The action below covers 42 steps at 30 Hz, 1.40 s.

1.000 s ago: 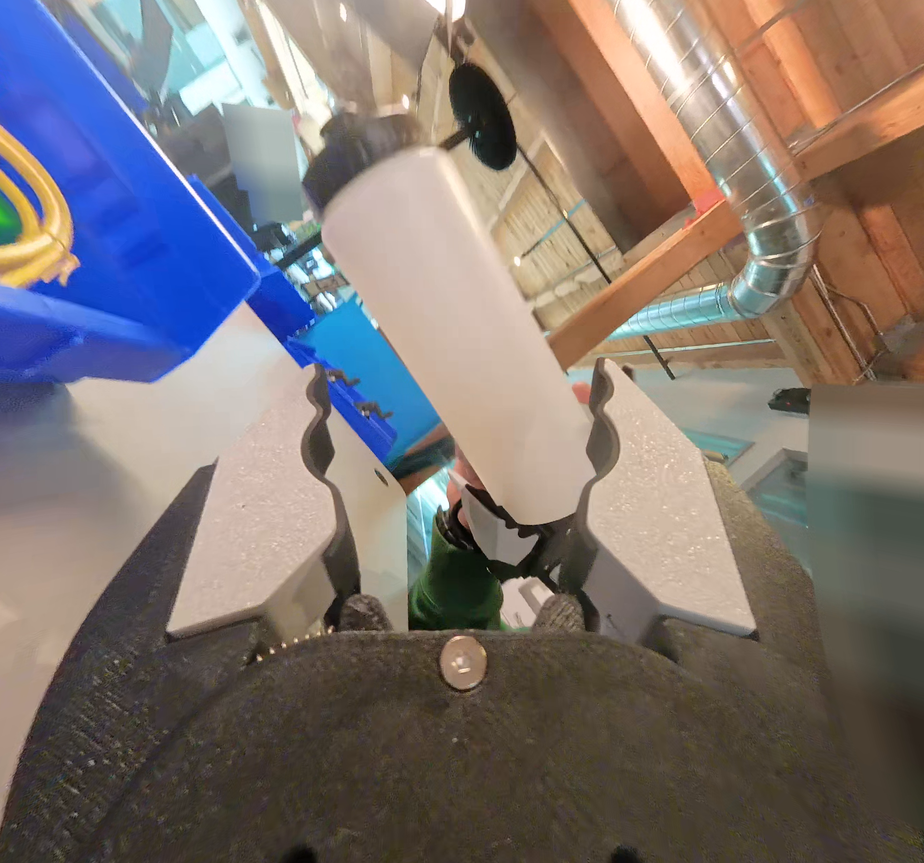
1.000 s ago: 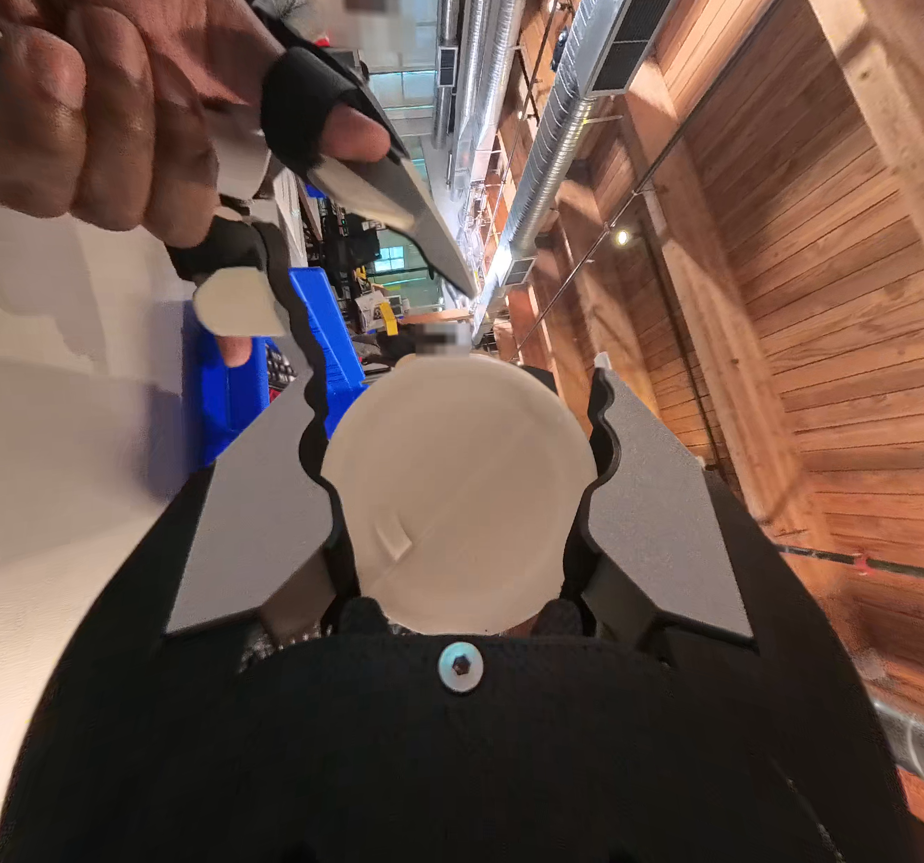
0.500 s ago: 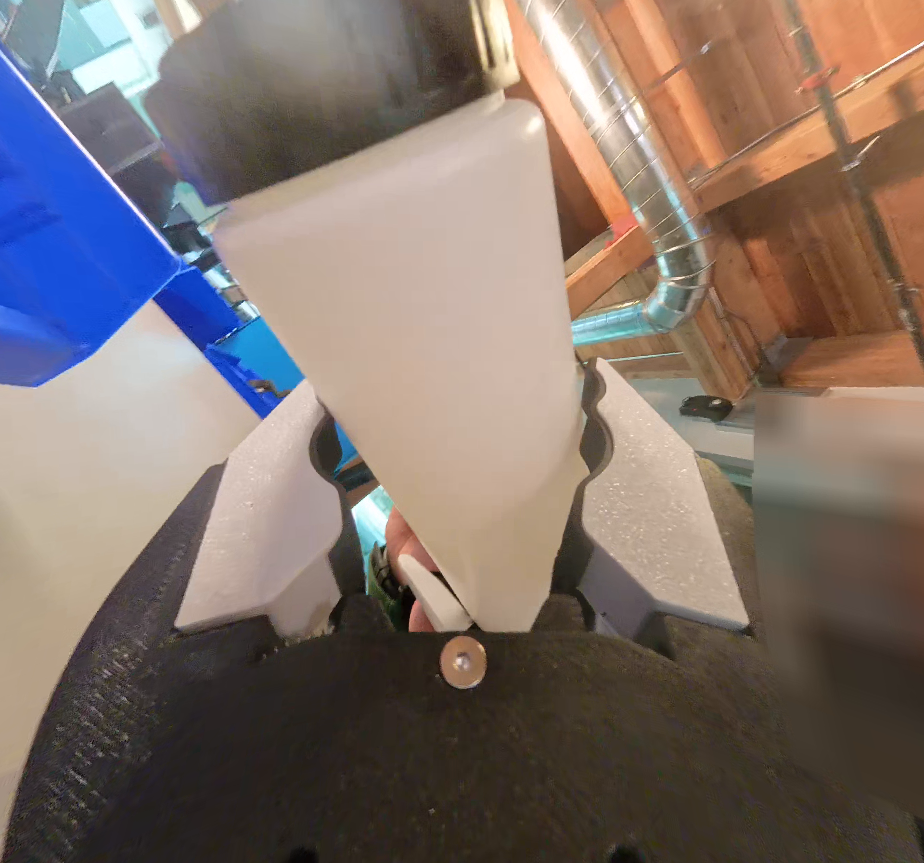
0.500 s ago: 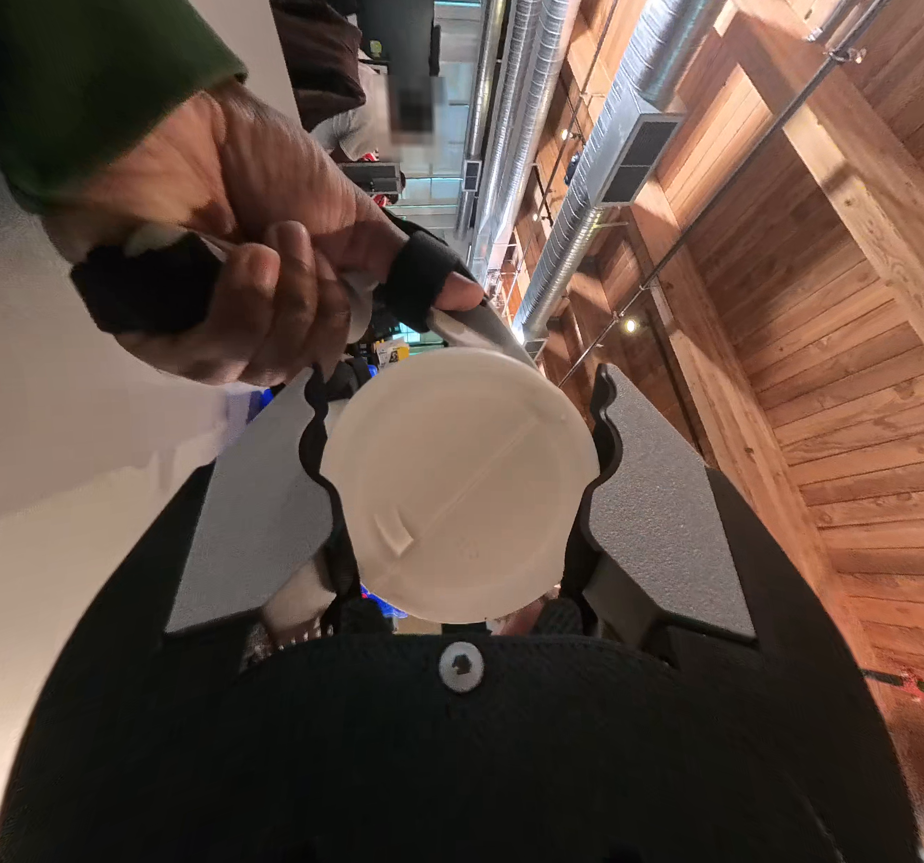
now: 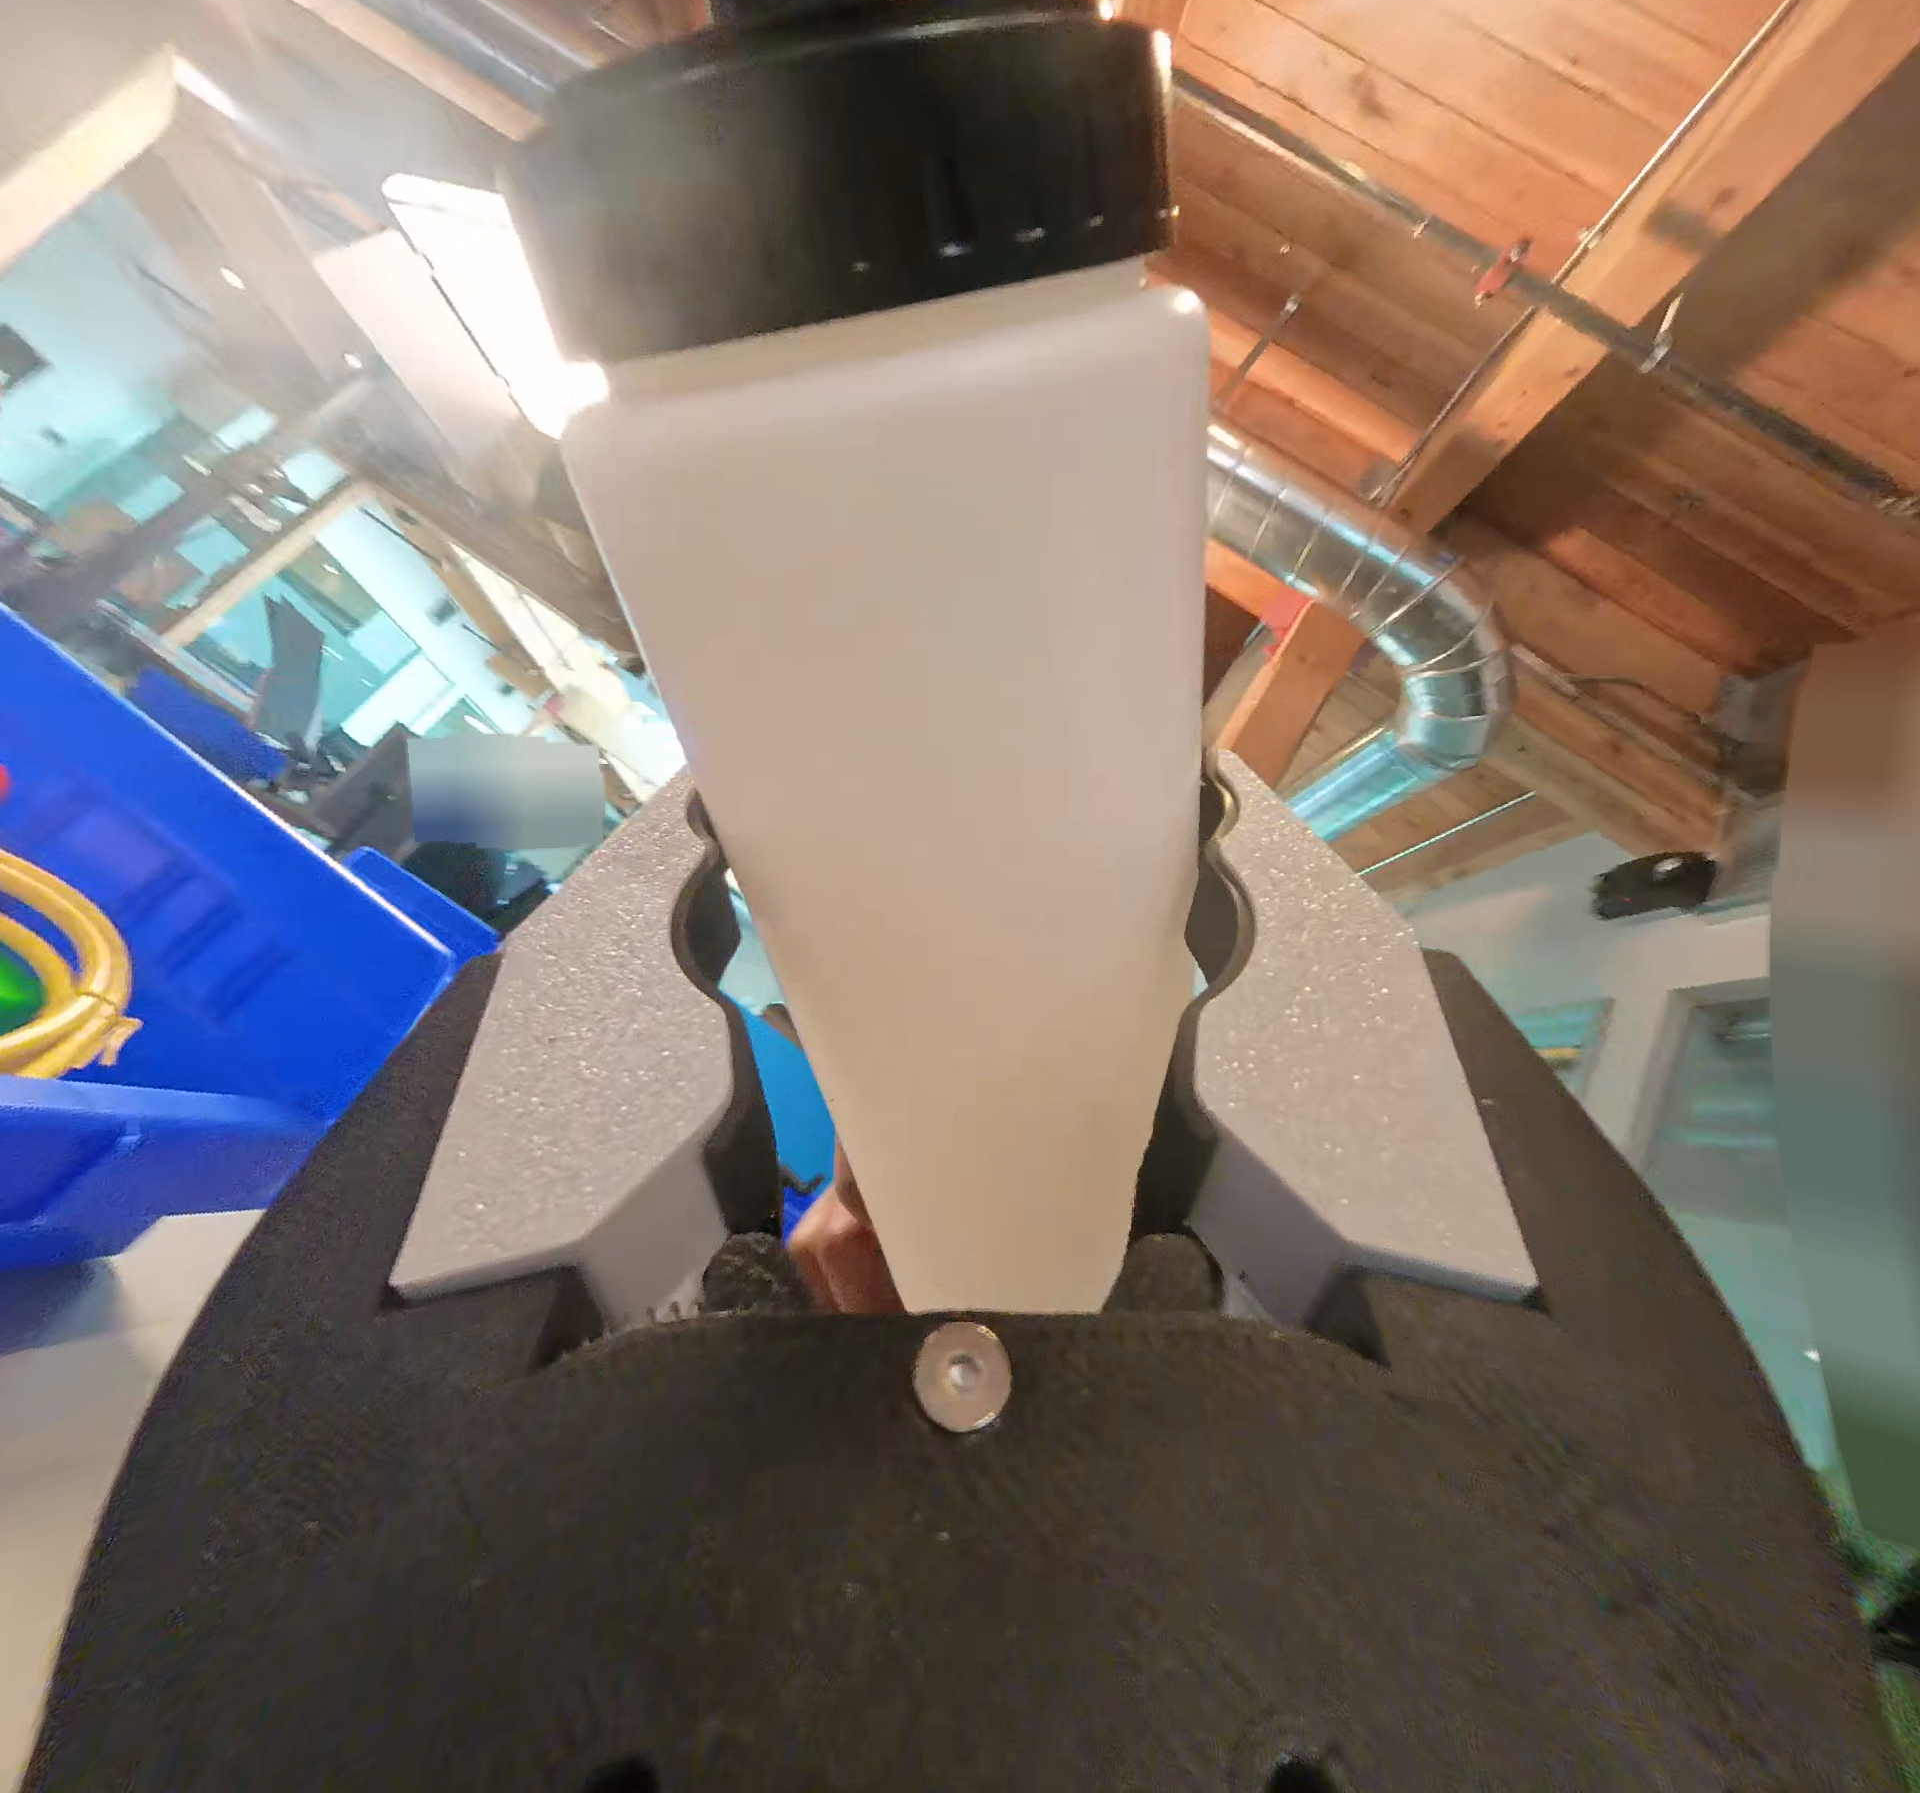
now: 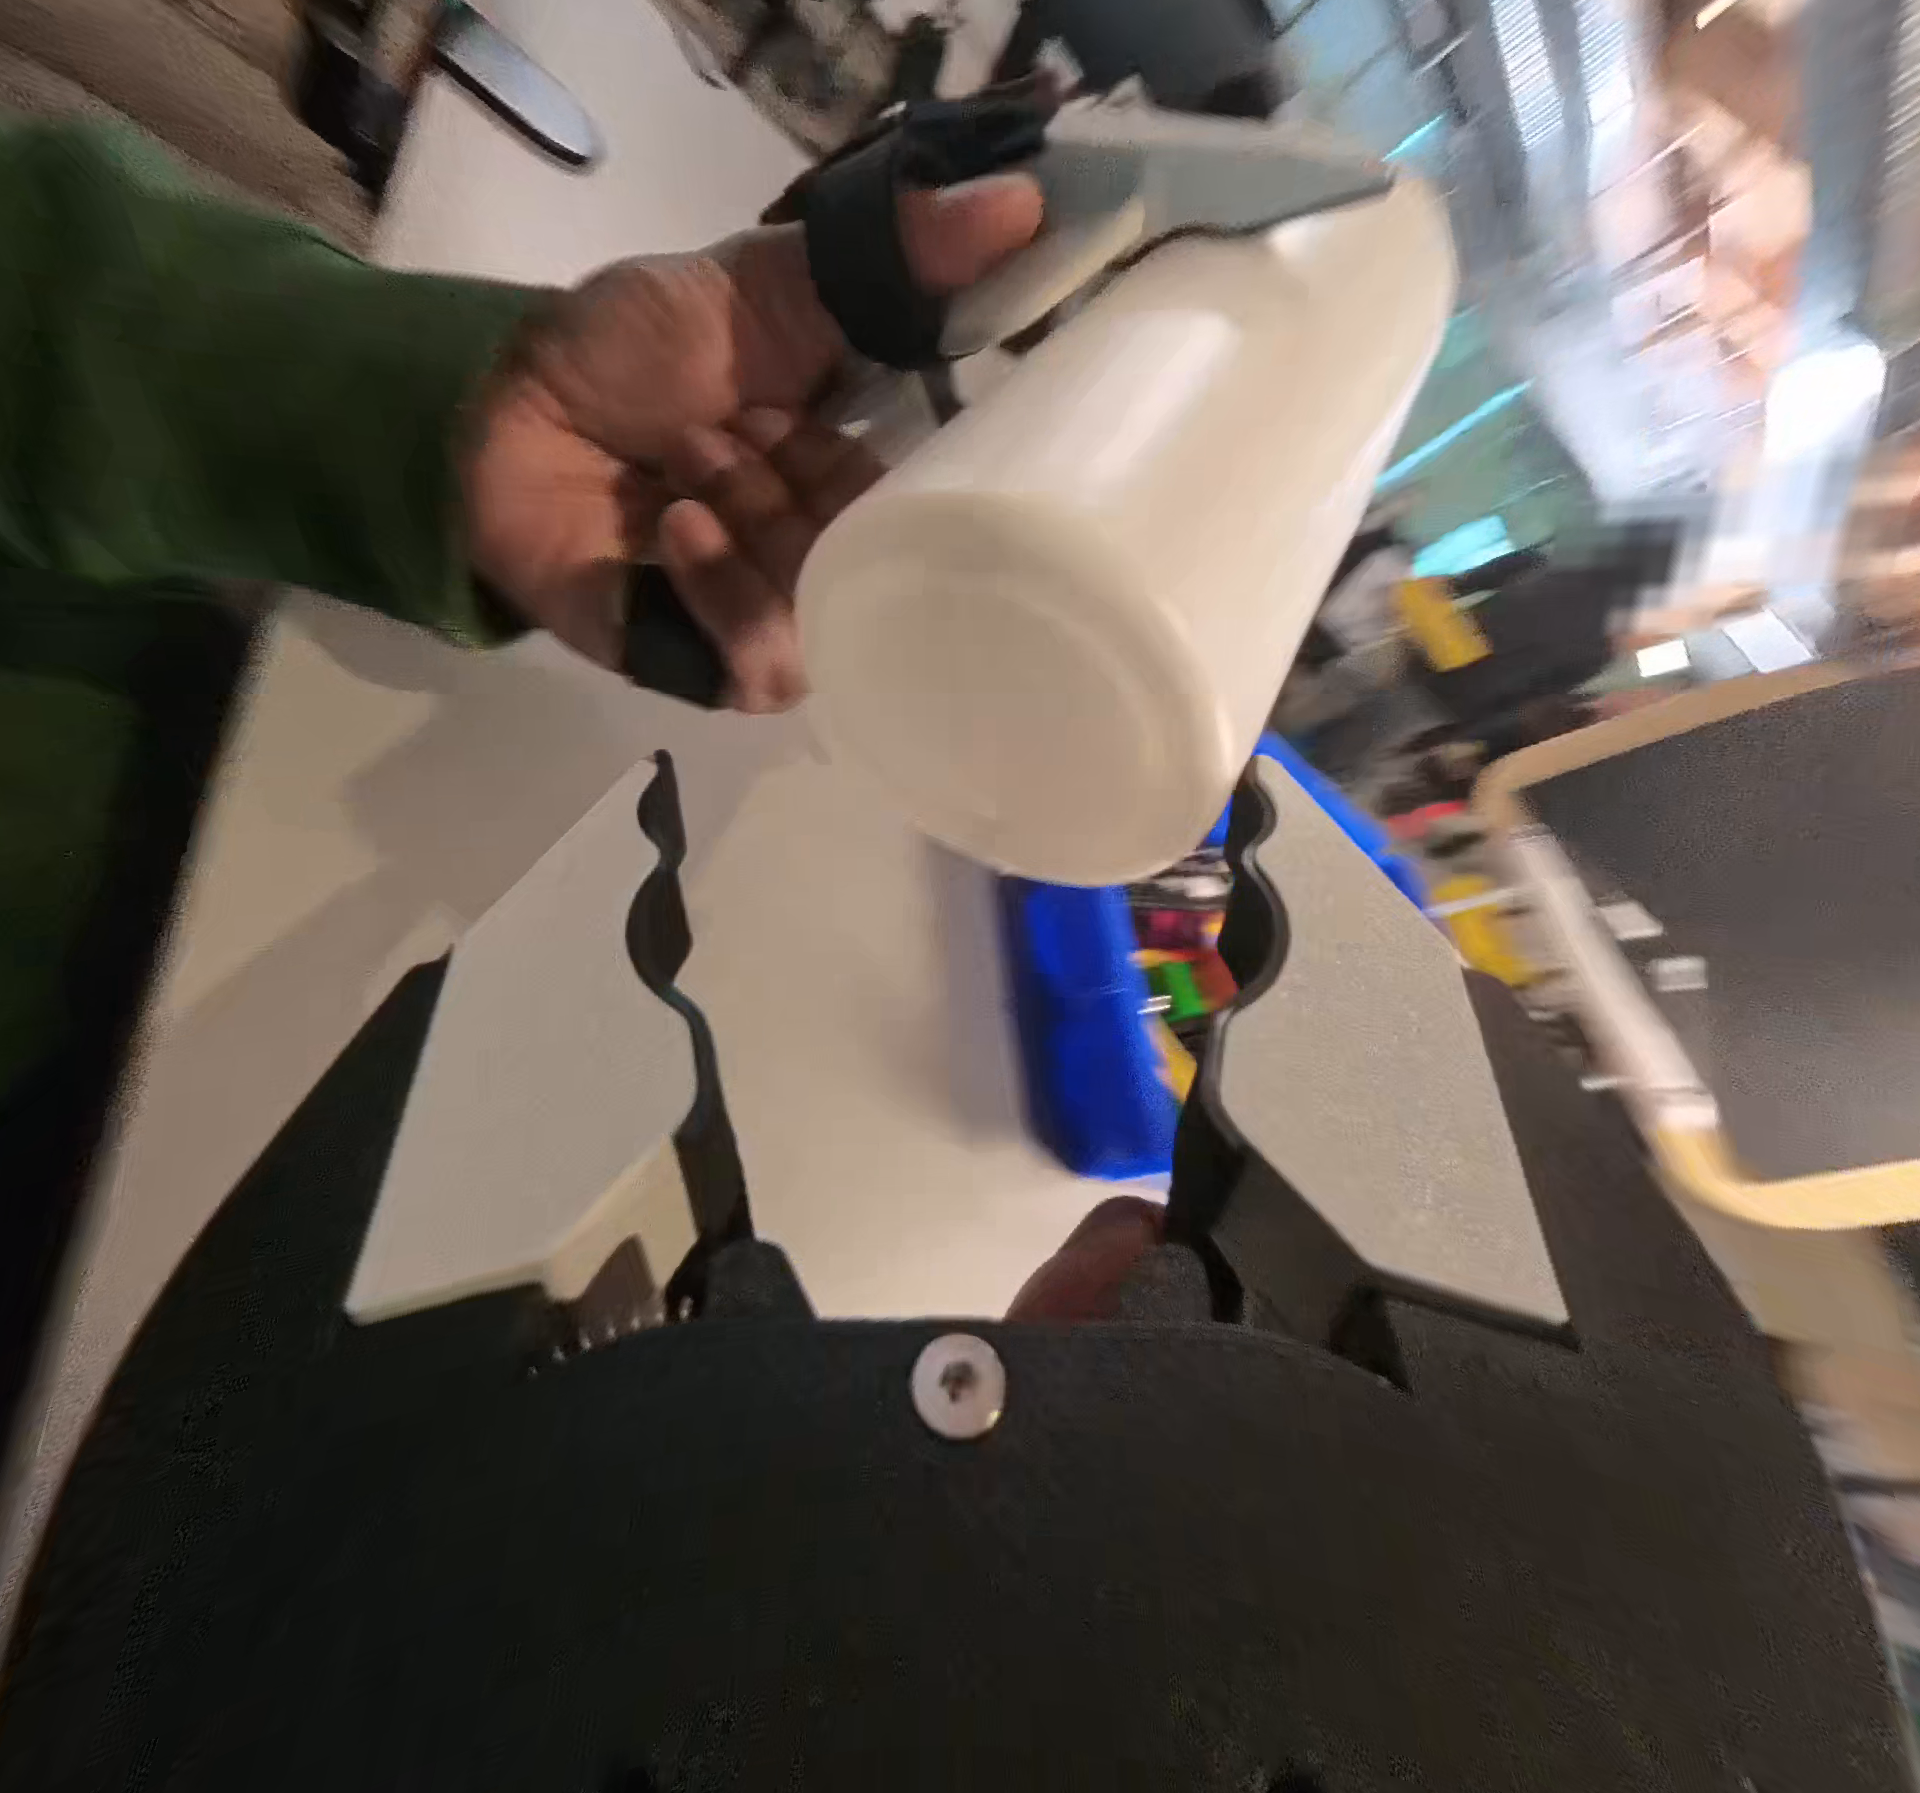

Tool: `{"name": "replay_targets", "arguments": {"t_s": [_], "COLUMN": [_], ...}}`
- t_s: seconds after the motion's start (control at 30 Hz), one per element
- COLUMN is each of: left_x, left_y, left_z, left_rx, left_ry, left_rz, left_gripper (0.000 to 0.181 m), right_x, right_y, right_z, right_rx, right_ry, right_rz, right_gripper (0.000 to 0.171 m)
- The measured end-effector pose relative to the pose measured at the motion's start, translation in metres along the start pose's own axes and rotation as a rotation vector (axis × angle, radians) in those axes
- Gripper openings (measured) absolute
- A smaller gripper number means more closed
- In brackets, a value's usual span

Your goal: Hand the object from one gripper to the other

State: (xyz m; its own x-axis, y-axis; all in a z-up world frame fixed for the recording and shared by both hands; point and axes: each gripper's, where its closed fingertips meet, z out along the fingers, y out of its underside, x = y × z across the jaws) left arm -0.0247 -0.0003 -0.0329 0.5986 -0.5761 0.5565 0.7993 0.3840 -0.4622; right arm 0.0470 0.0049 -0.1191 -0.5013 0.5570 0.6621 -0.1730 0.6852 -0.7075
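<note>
Clenched on the white bottle (image 5: 935, 704), the left gripper (image 5: 961, 912) had its grey fingers (image 5: 582, 1068) pressed to the bottle's two sides; the bottle stood up from between them, its body widening toward the black screw cap (image 5: 842, 174) with a black spout on top, which rose against the wooden ceiling (image 5: 1507, 133) and a silver duct (image 5: 1423, 642); a blue bin (image 5: 208, 964) sat off to the left in that view, with a yellow coil of cord (image 5: 62, 974) at its edge.

From the right wrist view the picture was smeared with motion; the right gripper (image 6: 956, 964) stood released, its two grey fingers (image 6: 1371, 1037) spread wide with only the pale table (image 6: 852, 1068) and a blue bin (image 6: 1081, 1037) showing between them; the bottle (image 6: 1091, 580) hung above and beyond those fingertips, its round base turned toward the camera, apart from the left finger and close by the tip of the right one, though whether it touched there I could not tell; the left gripper (image 6: 1143, 226) gripped it higher up, held in a hand (image 6: 675, 455) with a black strap over one finger and a green sleeve (image 6: 208, 372) behind; a fingertip showed at the root of the right gripper's own fingers.
</note>
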Motion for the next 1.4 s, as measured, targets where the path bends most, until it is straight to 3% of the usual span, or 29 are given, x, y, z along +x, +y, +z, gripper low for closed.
{"name": "replay_targets", "arguments": {"t_s": [0.1, 0.2, 0.33, 0.5, 0.7, 1.07, 1.2, 1.4], "left_x": [0.006, 0.017, 0.025, 0.033, 0.034, 0.015, 0.013, 0.003], "left_y": [0.003, 0.012, 0.039, 0.081, 0.097, 0.099, 0.093, 0.098], "left_z": [0.002, 0.006, 0.014, 0.017, 0.016, 0.022, 0.023, 0.023], "left_rx": [-0.042, -0.101, -0.222, -0.408, -0.467, -0.462, -0.43, -0.454], "left_ry": [-0.034, -0.035, -0.018, 0.045, 0.056, -0.078, -0.121, -0.195], "left_rz": [0.148, 0.323, 0.462, 0.603, 0.793, 1.061, 1.15, 1.381], "left_gripper": [0.089, 0.088, 0.089, 0.089, 0.088, 0.098, 0.107, 0.111], "right_x": [-0.009, 0.007, 0.005, -0.019, -0.006, 0.111, 0.131, 0.139], "right_y": [-0.012, -0.034, -0.02, 0.0, 0.022, 0.067, 0.079, 0.09], "right_z": [-0.021, -0.037, -0.014, 0.023, 0.037, -0.034, -0.059, -0.073], "right_rx": [0.104, 0.275, 0.184, 0.01, -0.101, -0.444, -0.556, -0.656], "right_ry": [-0.185, -0.234, -0.231, -0.206, -0.048, 0.688, 0.802, 0.832], "right_rz": [0.253, 0.47, 0.562, 0.459, 0.257, -0.341, -0.477, -0.583], "right_gripper": [0.112, 0.109, 0.108, 0.114, 0.109, 0.107, 0.107, 0.108]}}
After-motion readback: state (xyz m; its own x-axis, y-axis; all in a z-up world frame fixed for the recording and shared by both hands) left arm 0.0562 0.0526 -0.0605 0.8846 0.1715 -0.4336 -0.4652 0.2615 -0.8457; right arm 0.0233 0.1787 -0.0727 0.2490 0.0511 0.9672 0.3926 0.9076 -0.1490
